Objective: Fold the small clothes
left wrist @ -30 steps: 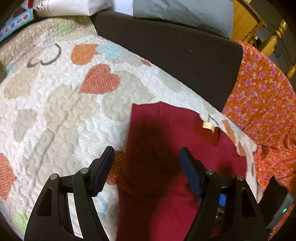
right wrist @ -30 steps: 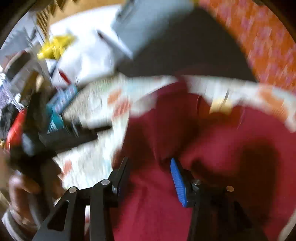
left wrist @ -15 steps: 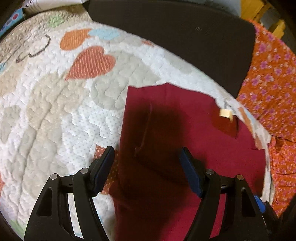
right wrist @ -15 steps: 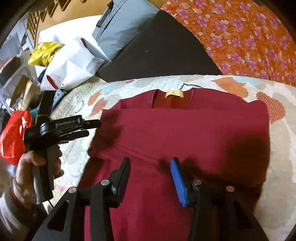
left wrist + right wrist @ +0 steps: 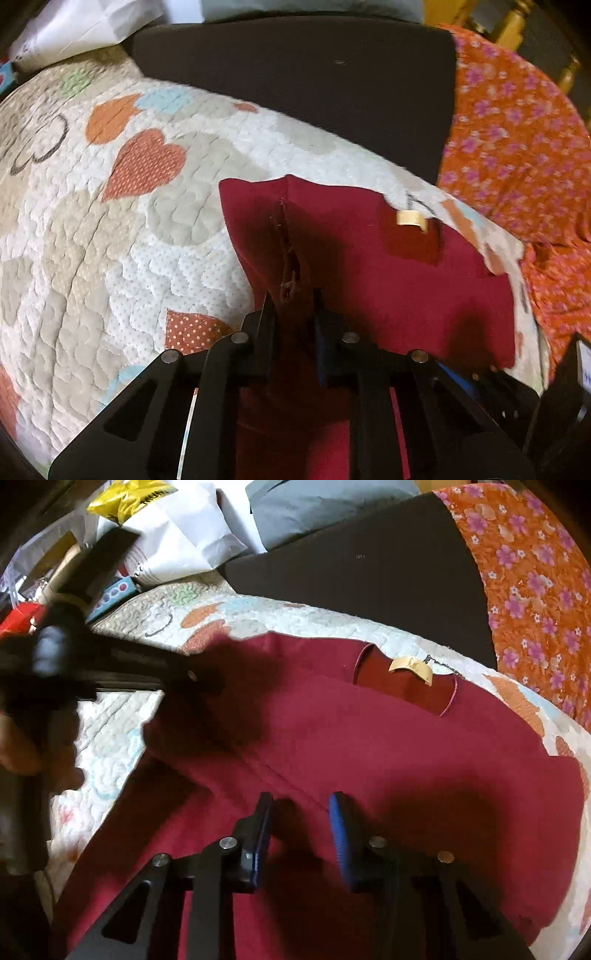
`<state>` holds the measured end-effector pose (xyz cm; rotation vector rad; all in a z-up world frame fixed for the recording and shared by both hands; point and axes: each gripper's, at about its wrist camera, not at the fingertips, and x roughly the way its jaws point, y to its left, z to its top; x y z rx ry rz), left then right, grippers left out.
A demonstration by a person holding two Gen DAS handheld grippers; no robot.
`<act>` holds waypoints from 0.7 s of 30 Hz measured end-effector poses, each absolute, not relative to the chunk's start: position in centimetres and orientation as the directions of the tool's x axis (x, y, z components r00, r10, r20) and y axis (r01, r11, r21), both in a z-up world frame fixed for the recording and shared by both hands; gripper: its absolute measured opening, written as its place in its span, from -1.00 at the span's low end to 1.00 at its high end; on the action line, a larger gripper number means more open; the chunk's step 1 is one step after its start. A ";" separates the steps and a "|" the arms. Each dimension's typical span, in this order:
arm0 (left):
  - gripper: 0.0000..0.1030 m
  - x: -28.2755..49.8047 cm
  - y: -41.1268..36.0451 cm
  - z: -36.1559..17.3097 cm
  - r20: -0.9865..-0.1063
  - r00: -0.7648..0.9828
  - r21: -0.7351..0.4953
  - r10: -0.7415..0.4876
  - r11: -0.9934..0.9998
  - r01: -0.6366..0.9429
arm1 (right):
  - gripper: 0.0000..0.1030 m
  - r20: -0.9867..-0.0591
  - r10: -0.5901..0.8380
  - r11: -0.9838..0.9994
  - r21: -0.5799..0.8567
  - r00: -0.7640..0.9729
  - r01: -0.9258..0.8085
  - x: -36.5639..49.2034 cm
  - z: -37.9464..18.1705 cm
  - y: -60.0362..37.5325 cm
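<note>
**Two grippers closing on one red garment**

Two grippers work the dark red garment (image 5: pixel 388 760), which lies spread on the heart-patterned quilt (image 5: pixel 122 236), its neckline and tan label (image 5: pixel 410 666) toward the quilt's far edge, where a dark cushion (image 5: pixel 295 85) butts against it. An orange floral cloth (image 5: pixel 535 590) hangs past the quilt's right edge.

Left gripper (image 5: pixel 291 299): its jaws are closing and already stand almost together, with a raised ridge of red fabric pinched between them near the garment's left edge. The pucker running up from the pads suggests the cloth is caught there, probably so that side can be lifted and carried across for a fold.

Right gripper (image 5: pixel 301 805): its jaws are closing too but remain visibly apart, set low over the middle of the garment beside a seam or crease. Fabric sits between the pads, yet I cannot tell whether they press on it. It seems placed there to take a second hold in line with the left one, so both points can rise together and keep the fold straight.

In the right wrist view the left gripper reaches in from the quilt's left side, held by a hand (image 5: pixel 18 746), casting a shadow over the shoulder area.
</note>
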<state>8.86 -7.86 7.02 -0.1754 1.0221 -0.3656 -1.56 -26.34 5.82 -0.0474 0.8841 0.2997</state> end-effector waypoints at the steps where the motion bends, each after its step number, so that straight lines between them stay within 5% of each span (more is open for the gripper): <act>1: -0.71 8.8 -7.7 7.0 -0.802 0.464 -0.312 -0.376 0.926 0.213 | -0.42 -0.758 0.252 0.956 0.097 0.602 -0.277 -1.7 6.2 -26.4; 7: -0.66 9.6 -6.7 5.7 -0.820 0.402 -0.389 -0.407 0.912 0.129 | -0.42 -0.749 0.270 0.940 0.070 0.605 -0.333 -0.8 6.4 -23.9; 17: -0.53 9.9 -4.0 6.5 -0.837 0.431 -0.354 -0.338 0.934 0.045 | -0.42 -0.788 0.250 0.887 -0.046 0.563 -0.459 3.8 3.4 -18.0; 19: -0.53 9.9 -3.5 6.7 -0.836 0.433 -0.363 -0.337 0.932 0.025 | -0.80 -0.783 0.254 0.888 -0.044 0.567 -0.458 4.0 3.6 -18.0; 21: -0.53 10.0 -2.9 7.1 -0.828 0.439 -0.384 -0.350 0.923 0.012 | -0.87 -0.766 0.276 0.894 -0.018 0.581 -0.448 3.7 4.5 -18.3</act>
